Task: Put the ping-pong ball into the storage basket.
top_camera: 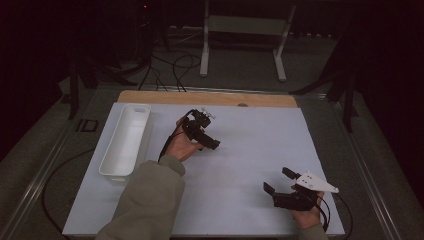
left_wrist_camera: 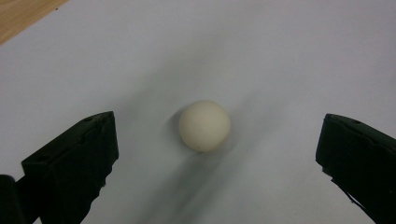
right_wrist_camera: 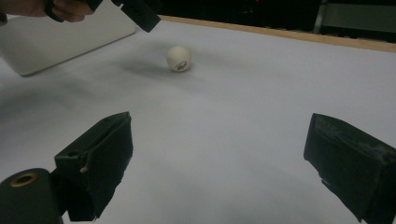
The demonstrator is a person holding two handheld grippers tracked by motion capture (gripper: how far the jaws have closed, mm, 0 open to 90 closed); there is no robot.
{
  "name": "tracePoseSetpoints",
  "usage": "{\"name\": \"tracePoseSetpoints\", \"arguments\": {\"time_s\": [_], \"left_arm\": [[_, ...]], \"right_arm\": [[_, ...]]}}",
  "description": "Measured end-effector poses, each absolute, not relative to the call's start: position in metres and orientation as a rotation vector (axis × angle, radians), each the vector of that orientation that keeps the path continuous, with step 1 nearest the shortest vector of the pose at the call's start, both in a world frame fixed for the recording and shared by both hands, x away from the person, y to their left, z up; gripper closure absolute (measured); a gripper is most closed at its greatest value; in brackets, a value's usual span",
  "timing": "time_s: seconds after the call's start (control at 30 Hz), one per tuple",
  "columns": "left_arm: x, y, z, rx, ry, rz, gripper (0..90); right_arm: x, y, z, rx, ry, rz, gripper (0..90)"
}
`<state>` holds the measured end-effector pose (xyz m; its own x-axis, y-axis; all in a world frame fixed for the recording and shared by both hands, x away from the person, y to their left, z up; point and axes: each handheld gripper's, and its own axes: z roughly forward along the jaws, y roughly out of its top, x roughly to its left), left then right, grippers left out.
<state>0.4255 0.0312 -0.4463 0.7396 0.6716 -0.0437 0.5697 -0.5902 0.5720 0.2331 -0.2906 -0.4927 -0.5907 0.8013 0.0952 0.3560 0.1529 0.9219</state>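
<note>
Fingers of the left gripper were spread wide around an untouched white ball on the bench; the right gripper also gaped, empty.

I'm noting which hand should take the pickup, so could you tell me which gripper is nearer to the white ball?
Left. The left gripper hangs right above the white ball, jaws open on either side. The right gripper sits well back across the sheet, also open.

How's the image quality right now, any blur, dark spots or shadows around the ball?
High view: dim, room beyond the table nearly black. Left gripper view: ball sharp, soft smeared shadow beneath it, left tongs open. Right gripper view: ball slightly soft, diffuse shadow on its left; no glare.
</note>
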Motion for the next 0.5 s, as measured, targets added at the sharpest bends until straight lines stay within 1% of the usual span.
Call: {"name": "tracePoseSetpoints", "arguments": {"time_s": [0.5], "left_arm": [[0.4359, 0.0288, -0.4551, 2.383, 0.965, 0.226, 0.0]], "right_arm": [[0.2335, -0.2906, -0.493, 1.106, 2.02, 1.43, 7.3]]}}
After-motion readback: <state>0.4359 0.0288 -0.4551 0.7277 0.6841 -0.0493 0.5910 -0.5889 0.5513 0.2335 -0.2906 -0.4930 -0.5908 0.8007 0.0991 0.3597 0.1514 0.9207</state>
